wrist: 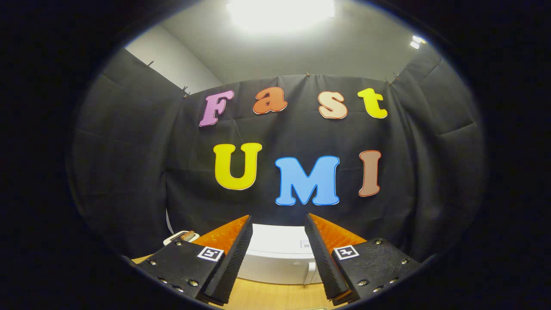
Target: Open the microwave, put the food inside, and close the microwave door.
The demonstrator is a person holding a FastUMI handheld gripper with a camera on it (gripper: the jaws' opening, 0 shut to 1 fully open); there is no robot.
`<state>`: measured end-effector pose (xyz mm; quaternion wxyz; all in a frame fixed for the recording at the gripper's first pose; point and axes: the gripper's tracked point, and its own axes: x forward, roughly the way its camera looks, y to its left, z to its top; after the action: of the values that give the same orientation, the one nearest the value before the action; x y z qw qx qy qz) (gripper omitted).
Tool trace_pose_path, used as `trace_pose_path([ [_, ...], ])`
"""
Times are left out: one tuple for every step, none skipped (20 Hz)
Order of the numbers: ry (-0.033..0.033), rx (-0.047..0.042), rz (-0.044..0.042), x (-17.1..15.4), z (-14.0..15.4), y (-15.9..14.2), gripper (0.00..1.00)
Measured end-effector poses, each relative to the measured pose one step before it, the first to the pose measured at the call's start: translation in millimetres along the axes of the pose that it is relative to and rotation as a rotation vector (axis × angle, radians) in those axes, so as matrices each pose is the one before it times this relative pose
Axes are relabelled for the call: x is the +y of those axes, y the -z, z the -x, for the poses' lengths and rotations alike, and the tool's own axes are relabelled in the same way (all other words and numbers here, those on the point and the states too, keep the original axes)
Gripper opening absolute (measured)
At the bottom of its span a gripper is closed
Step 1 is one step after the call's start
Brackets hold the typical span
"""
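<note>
The gripper (277,254) hung with its ribbed, wedge-shaped fingers (232,258) spread wide and nothing between them. Straight ahead, framed by the gap, sat the microwave (277,254), a smooth white box on the pale wood-grain table (275,297), its door shut. Off beyond the left finger lay a small white rounded container (181,237), contents too small to tell. Black creased cloth (129,172) draped the back.

hand-held gripper (278,224) spread empty, microwave (280,254) beyond

the hand-held gripper (277,224) hangs level, its fingers spread apart, holding nothing.
</note>
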<state>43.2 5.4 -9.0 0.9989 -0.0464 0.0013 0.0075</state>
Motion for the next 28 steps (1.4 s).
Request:
trace_pose_path([
  [0.00555,0.00066,0.00116,-1.88,-1.78,5.20,0.78],
  [0.00532,0.00520,-0.00023,-2.19,-1.41,5.91,0.78],
  [-0.00084,0.00956,-0.00479,-0.92,-0.47,8.34,0.78],
  [0.00261,0.00936,-0.00463,-2.58,-1.97,8.38,0.78],
  [-0.00008,0.00534,-0.00409,-3.42,-2.94,8.76,0.78],
  [0.00224,0.00126,-0.00543,-3.32,-3.29,8.39,0.78],
  [-0.00290,-0.00140,-0.00348,-3.64,-4.35,10.13,0.78],
  [0.00438,0.00436,-0.00121,-4.51,-5.10,10.93,0.78],
  [0.00657,0.01197,-0.00098,-6.99,-5.89,15.08,0.78],
  [0.00296,0.01665,-0.00896,-6.24,-5.22,15.33,0.78],
  [0.00323,0.01474,-0.01730,-5.51,-5.71,14.72,0.78],
  [0.00700,0.01538,-0.01773,-6.13,-6.04,12.20,0.78],
  [0.00652,0.01352,-0.01668,-8.00,-6.93,13.94,0.78],
  [0.00317,0.01293,-0.01281,-5.49,-5.77,10.99,0.78],
  [0.00149,0.00923,-0.01200,-6.29,-6.44,11.92,0.78],
  [0.00041,0.00783,-0.00809,-4.28,-5.39,9.41,0.78],
  [0.00517,0.00747,0.00037,-5.75,-4.55,10.92,0.78],
  [0.00295,0.00267,0.00380,-5.01,-4.85,7.77,0.78],
  [0.00155,-0.00103,0.00649,-4.43,-4.83,8.79,0.78],
  [0.00725,-0.00178,0.01002,-4.44,-3.70,6.55,0.78],
  [0.00671,0.00195,0.01137,-4.84,-4.61,9.12,0.78],
  [0.00472,0.00175,0.01140,-2.72,-4.29,7.03,0.78],
  [0.00594,-0.00052,0.00797,-3.57,-4.86,7.88,0.78],
  [0.00429,0.00271,0.00873,-3.12,-5.47,7.23,0.78],
  [0.00641,0.00559,0.01100,-2.73,-4.95,10.38,0.78],
  [0.00843,0.00606,0.00805,-3.34,-6.68,9.54,0.78],
  [-0.00039,0.00558,0.00353,-1.47,-7.09,9.79,0.78],
  [0.00294,0.00590,0.00659,-0.61,-7.51,8.80,0.78],
])
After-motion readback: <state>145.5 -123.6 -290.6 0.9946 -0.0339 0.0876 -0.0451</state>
